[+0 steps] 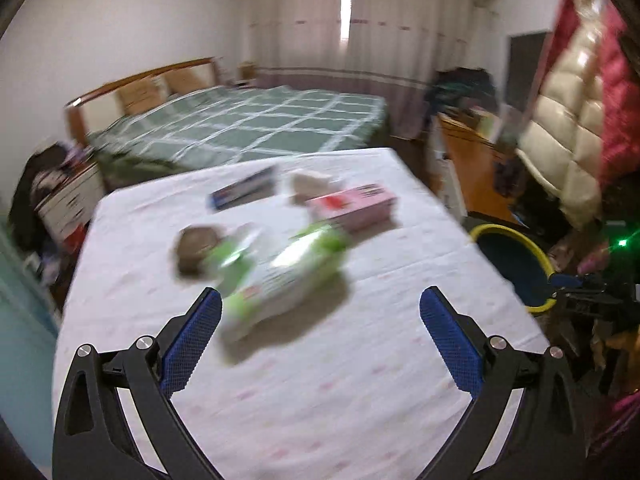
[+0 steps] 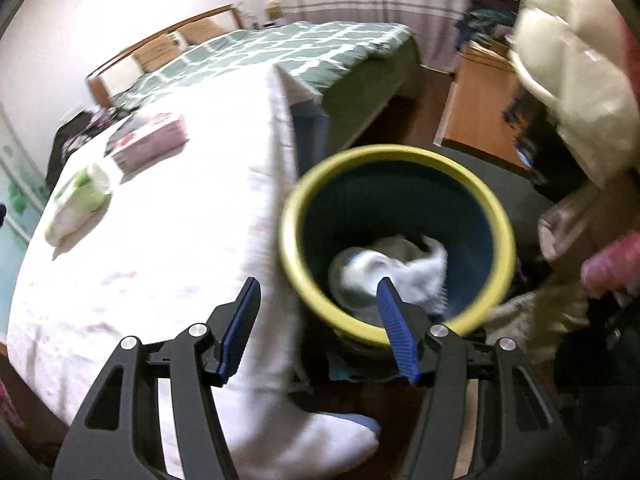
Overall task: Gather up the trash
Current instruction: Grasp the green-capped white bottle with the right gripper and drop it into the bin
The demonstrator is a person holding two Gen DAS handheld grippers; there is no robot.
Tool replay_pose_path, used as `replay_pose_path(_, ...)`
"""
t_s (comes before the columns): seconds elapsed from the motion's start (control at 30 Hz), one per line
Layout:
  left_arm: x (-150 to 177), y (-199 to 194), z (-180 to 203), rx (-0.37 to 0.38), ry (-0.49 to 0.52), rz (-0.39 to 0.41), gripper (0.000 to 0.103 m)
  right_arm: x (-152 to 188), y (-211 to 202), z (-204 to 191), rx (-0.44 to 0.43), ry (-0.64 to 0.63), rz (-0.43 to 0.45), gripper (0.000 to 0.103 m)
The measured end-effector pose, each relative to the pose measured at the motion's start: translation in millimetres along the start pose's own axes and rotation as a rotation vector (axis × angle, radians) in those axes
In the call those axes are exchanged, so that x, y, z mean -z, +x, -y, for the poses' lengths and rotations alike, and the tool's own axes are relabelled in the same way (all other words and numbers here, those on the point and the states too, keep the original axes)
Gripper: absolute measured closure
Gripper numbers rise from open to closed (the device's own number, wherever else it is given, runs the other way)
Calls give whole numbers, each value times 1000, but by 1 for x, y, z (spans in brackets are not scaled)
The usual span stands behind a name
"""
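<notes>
On the white-clothed table (image 1: 360, 380) lie a green and white wipes pack (image 1: 280, 276), a crumpled brown wad (image 1: 196, 248), a pink box (image 1: 356, 204), a blue box (image 1: 244, 192) and a beige crumpled paper (image 1: 308, 186). My left gripper (image 1: 320, 300) is open and empty, just short of the wipes pack. My right gripper (image 2: 318, 288) is open and empty above the near rim of the yellow-rimmed dark bin (image 2: 500, 216), which holds white crumpled trash (image 2: 400, 268). The bin (image 1: 516, 260) stands right of the table. The wipes pack (image 2: 80, 200) and pink box (image 2: 148, 140) also show in the right wrist view.
A bed with a green checked cover (image 1: 248, 124) stands beyond the table. A wooden desk (image 1: 476, 168) and hanging quilted coats (image 1: 568, 120) are at the right. Clutter lies on the floor by the bin. A dark chair with clothes (image 1: 44, 188) is at the left.
</notes>
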State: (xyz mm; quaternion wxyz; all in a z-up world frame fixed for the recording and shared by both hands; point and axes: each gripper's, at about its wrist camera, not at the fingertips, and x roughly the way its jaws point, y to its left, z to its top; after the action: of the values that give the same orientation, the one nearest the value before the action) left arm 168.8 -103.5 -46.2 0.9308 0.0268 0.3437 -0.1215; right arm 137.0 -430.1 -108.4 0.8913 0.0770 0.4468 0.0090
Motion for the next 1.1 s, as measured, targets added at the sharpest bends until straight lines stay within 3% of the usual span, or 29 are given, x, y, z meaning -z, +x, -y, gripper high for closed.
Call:
replay_pose_path(0.27, 30, -19, -68, -64, -105, 12, 5, -30, 10, -94, -99, -127, 18, 45)
replay_pose_path(0.63, 35, -27, -89, -90, -124, 22, 5, -52, 44, -219, -254, -186, -16, 45)
replay_pose_path(0.87, 41, -26, -106, -86, -144, 12, 5, -67, 61, -253, -325, -138, -66, 45)
replay_pose_path(1.1, 45, -27, -113, -76, -156, 15, 5, -83, 86, -259, -326, -52, -134, 40)
